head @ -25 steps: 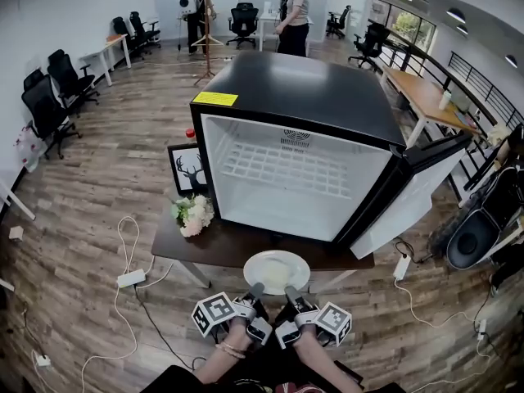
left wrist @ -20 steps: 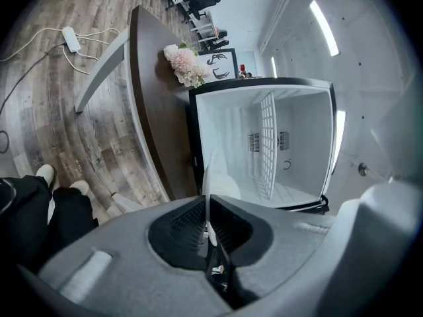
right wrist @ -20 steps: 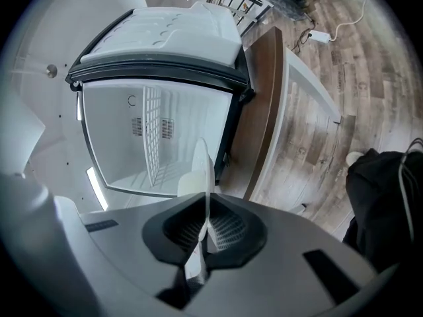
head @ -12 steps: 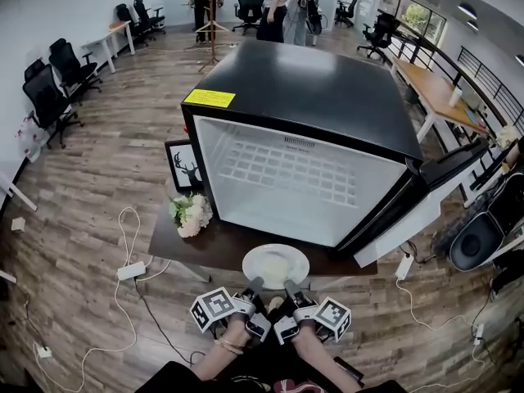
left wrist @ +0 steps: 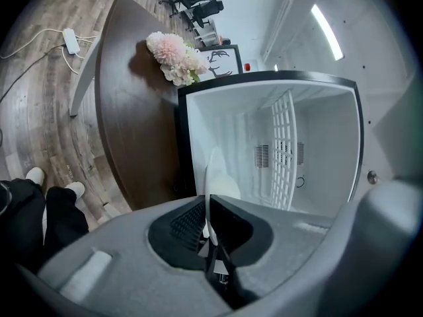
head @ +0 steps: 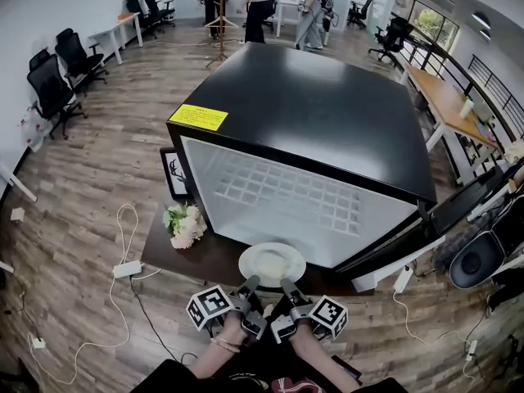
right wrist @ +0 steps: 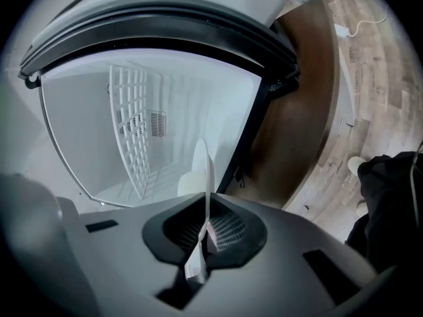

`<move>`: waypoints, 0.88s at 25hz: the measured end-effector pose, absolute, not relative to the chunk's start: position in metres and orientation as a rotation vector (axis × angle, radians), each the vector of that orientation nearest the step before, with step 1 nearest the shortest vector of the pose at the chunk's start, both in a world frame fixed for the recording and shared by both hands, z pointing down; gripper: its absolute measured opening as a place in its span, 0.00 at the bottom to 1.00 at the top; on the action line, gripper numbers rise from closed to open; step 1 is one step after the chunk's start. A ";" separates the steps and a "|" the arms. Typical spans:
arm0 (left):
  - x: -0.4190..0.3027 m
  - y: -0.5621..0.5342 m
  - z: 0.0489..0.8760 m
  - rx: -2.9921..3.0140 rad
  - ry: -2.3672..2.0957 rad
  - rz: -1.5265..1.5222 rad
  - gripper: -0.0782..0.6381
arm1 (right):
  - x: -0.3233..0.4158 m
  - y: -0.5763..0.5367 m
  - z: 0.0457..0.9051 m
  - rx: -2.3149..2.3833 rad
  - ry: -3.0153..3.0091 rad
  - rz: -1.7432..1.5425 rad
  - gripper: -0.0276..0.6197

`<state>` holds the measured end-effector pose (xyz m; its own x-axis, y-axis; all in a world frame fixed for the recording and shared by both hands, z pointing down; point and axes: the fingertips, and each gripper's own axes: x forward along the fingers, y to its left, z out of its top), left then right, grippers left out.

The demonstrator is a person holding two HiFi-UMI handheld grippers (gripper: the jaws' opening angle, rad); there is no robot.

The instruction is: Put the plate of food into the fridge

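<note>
A white plate (head: 272,264) with pale food on it hangs level in front of the open black fridge (head: 311,121). My left gripper (head: 248,284) is shut on the plate's near left rim, and my right gripper (head: 286,284) is shut on its near right rim. In the left gripper view the plate (left wrist: 211,180) shows edge-on between the pads, with the white fridge interior and its wire shelf (left wrist: 283,147) behind. The right gripper view shows the same plate (right wrist: 203,170) edge-on before the wire shelf (right wrist: 132,124).
The fridge stands on a dark brown low table (head: 192,256) with a bunch of pale flowers (head: 183,222) and a framed deer picture (head: 174,174) at its left. The fridge door (head: 458,207) swings open to the right. Cables and power strips (head: 128,268) lie on the wood floor. People stand far behind.
Both grippers have carried the plate forward toward the fridge opening; the fridge now fills more of the head view, and the plate sits closer to its lower edge.
</note>
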<state>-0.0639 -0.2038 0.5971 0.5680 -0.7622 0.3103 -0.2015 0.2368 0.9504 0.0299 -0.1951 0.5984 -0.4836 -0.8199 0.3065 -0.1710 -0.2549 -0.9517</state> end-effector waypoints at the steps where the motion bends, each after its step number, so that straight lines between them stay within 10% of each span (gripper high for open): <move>1: -0.063 -0.209 0.597 1.311 -0.937 -0.475 0.14 | 0.031 -0.200 0.598 -1.209 1.525 -1.788 0.08; 22: -0.038 -0.280 0.604 1.284 -0.987 -0.501 0.14 | 0.055 -0.276 0.603 -1.217 1.586 -1.817 0.09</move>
